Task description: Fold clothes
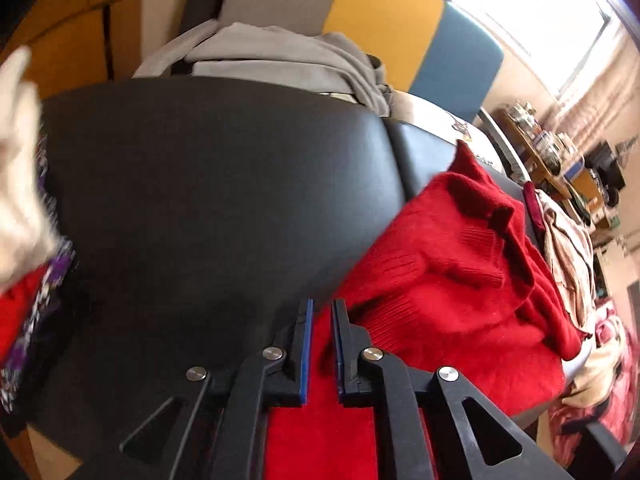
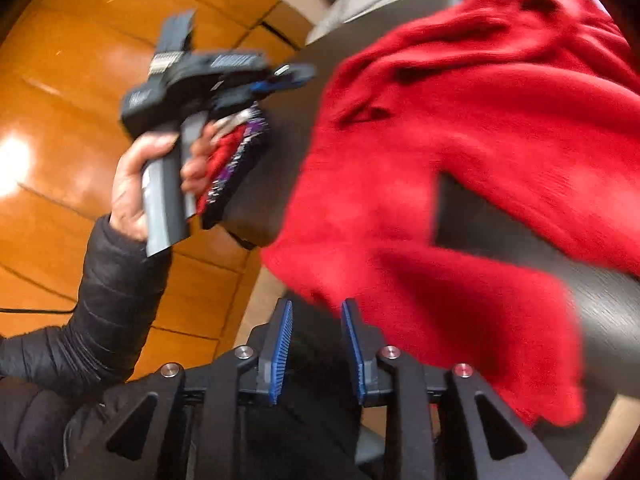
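Red sweater lies crumpled and spread on the right part of the dark grey table, one edge hanging over the near side. Your left gripper has its jaws pressed almost together; red knit shows behind the slit, and you cannot tell whether any is pinched. Your right gripper stands spread with nothing between the pads. A grey garment lies at the far edge. Wooden floor shows on the left, and a bright window on the far right.
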